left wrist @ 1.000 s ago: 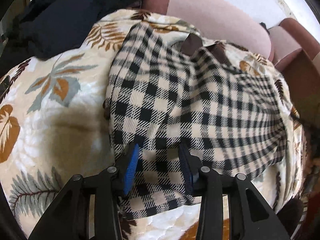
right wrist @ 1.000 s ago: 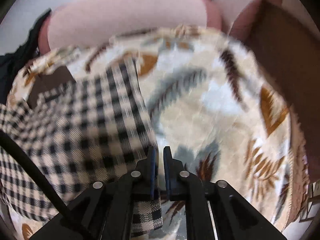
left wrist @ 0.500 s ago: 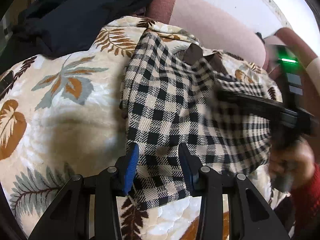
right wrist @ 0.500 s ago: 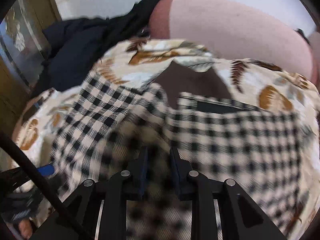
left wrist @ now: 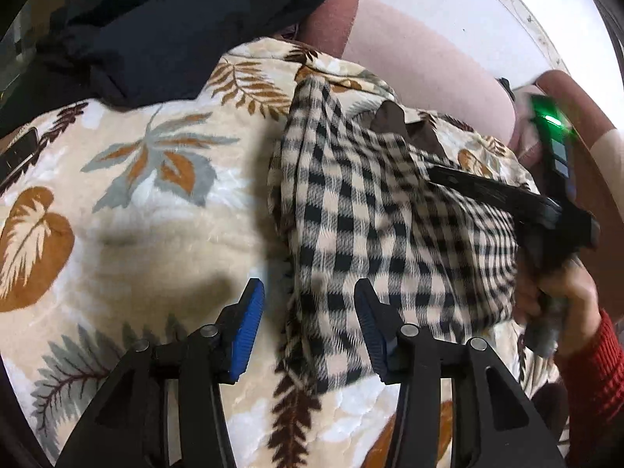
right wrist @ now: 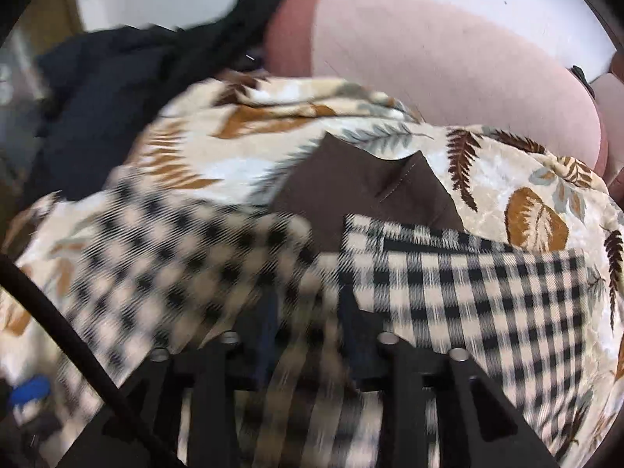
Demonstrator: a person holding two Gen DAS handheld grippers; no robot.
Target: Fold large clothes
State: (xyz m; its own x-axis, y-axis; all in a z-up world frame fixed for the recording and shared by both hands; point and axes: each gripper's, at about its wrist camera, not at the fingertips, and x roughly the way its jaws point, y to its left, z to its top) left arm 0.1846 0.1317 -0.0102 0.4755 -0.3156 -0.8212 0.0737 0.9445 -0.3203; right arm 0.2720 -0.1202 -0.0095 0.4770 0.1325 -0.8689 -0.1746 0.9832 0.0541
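The left gripper hovers with jaws spread wide over the near left edge of a checked garment, gripping nothing; one blue-padded finger stands over the bare blanket, the other over the cloth. The right gripper, blurred in its own view, has checked fabric running between its fingers; whether the jaws are pinching it cannot be told. In the left wrist view that gripper reaches in from the right across the garment, held by a hand in a red sleeve. The black-and-cream checked garment lies partly folded on a leaf-patterned blanket, its brown lining showing toward the far edge. A dark garment is heaped at the blanket's far left corner, with a pink sofa back behind.
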